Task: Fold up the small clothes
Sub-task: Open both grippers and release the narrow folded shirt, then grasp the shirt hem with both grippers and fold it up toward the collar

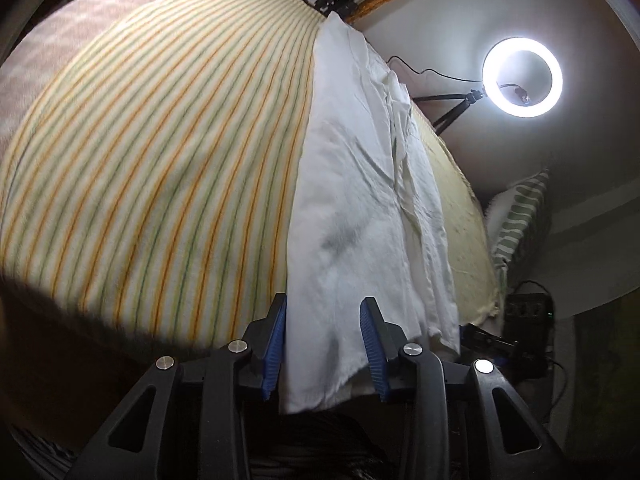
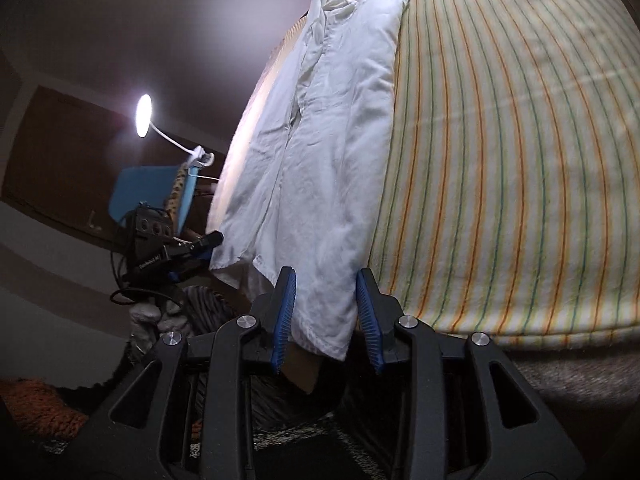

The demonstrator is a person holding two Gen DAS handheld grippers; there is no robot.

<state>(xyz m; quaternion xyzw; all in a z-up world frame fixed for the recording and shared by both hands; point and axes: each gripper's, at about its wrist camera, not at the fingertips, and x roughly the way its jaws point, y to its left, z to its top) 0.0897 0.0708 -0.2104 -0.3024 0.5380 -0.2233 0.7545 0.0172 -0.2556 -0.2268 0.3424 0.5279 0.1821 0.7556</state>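
A white garment (image 1: pixel 352 200) lies stretched in a long folded strip over the striped yellow bed cover (image 1: pixel 160 152). My left gripper (image 1: pixel 324 316) is open, its blue pads either side of the garment's near hem, which hangs over the bed edge. In the right wrist view the same garment (image 2: pixel 328 140) runs away from me, and my right gripper (image 2: pixel 326 292) is open with the other hem corner lying between its jaws. The left gripper shows in the right wrist view (image 2: pixel 192 248) beside the hem.
A lit ring light (image 1: pixel 522 76) on a tripod stands past the bed. A clip lamp (image 2: pixel 144 116) and blue chair (image 2: pixel 152 192) stand to the left. A striped cushion (image 1: pixel 520 216) and a black power strip (image 1: pixel 528 308) sit beside the bed. The striped cover (image 2: pixel 500 160) stretches right.
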